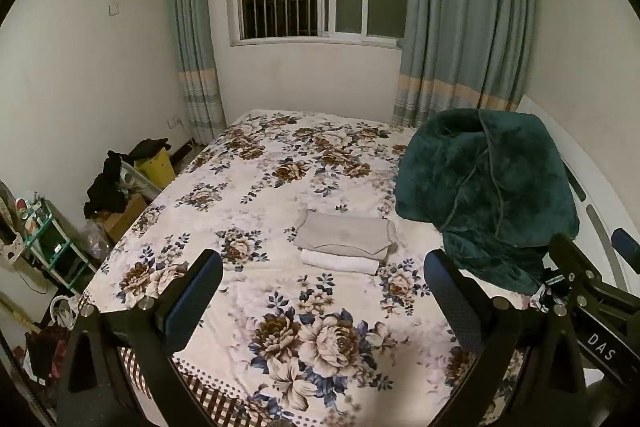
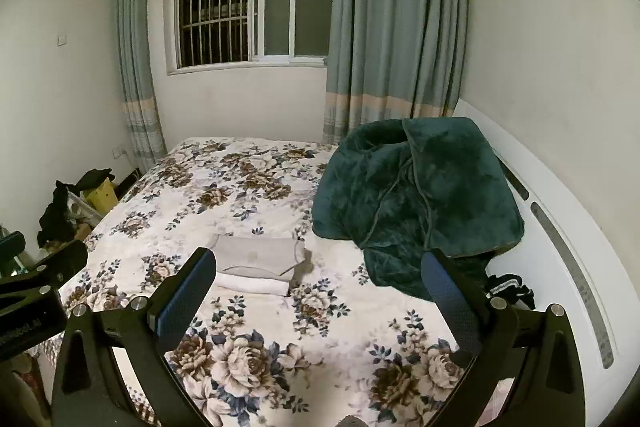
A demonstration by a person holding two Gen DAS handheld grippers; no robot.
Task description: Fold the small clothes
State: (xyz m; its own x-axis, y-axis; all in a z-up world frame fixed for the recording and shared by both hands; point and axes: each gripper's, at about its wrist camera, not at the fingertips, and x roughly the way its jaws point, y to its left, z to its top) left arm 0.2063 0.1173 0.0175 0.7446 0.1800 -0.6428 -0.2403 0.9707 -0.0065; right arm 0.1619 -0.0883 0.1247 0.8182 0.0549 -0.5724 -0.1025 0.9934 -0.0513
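A folded beige garment lies on top of a folded white garment in the middle of the flowered bed. The stack also shows in the right wrist view: beige, white. My left gripper is open and empty, held above the bed's near part, short of the stack. My right gripper is open and empty, just right of the stack. A small black garment with white stripes lies at the bed's right edge by the headboard.
A heaped dark green plush blanket fills the bed's right side; it also shows in the right wrist view. A white headboard runs along the right. Boxes, black clothes and a shelf crowd the floor on the left.
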